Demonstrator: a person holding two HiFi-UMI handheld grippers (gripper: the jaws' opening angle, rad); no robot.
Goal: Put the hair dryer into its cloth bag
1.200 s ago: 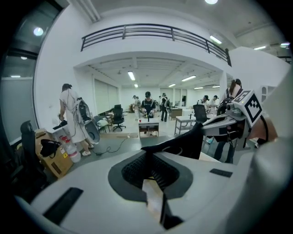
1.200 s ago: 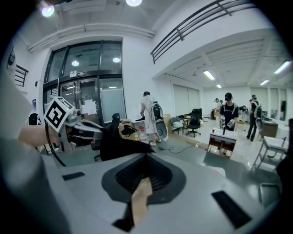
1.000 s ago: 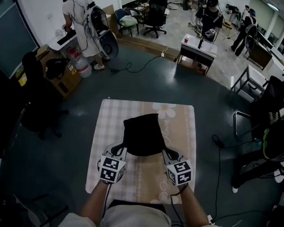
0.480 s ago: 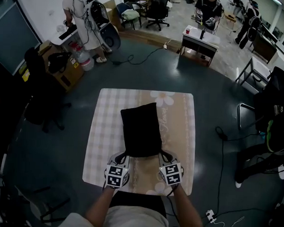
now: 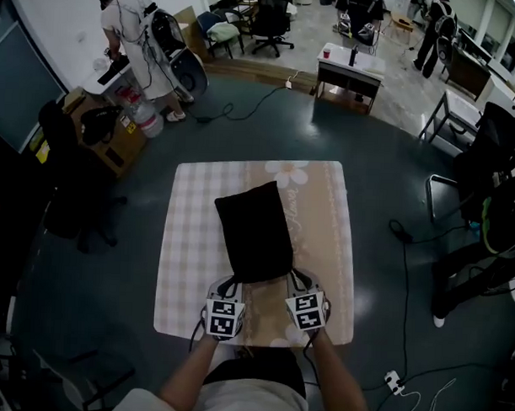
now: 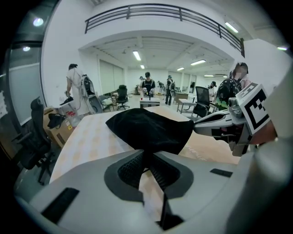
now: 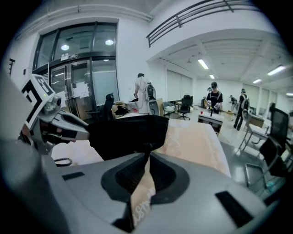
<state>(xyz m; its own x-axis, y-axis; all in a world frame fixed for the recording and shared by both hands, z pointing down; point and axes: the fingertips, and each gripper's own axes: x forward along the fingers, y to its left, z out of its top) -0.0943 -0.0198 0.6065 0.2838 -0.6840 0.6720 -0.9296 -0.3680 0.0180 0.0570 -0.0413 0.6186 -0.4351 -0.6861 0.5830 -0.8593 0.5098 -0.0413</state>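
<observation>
Cloth bag (image 5: pixel 252 230), black and plump, lies on the table's checked and flowered tablecloth (image 5: pixel 189 240), stretching away from both sets of fingers, its far end angled a little to the left in the head view. What fills it is hidden by the fabric.

Left gripper (image 5: pixel 229 284) is at the bag's near left corner. In the left gripper view its jaws (image 6: pixel 147 157) are clenched tight on a gather of the black cloth, and the bag (image 6: pixel 149 130) swells up just beyond the fingertips. Right gripper (image 5: pixel 294 280) mirrors it at the near right corner. In the right gripper view the jaws (image 7: pixel 147 153) are pressed together with a thin pinch of dark fabric at the tips, the bag (image 7: pixel 128 132) bulking ahead and to the left of them.

The two grippers sit side by side near the table's near edge, the bag's near end spanning between them. Each shows in the other's view, just across the fabric.
</observation>
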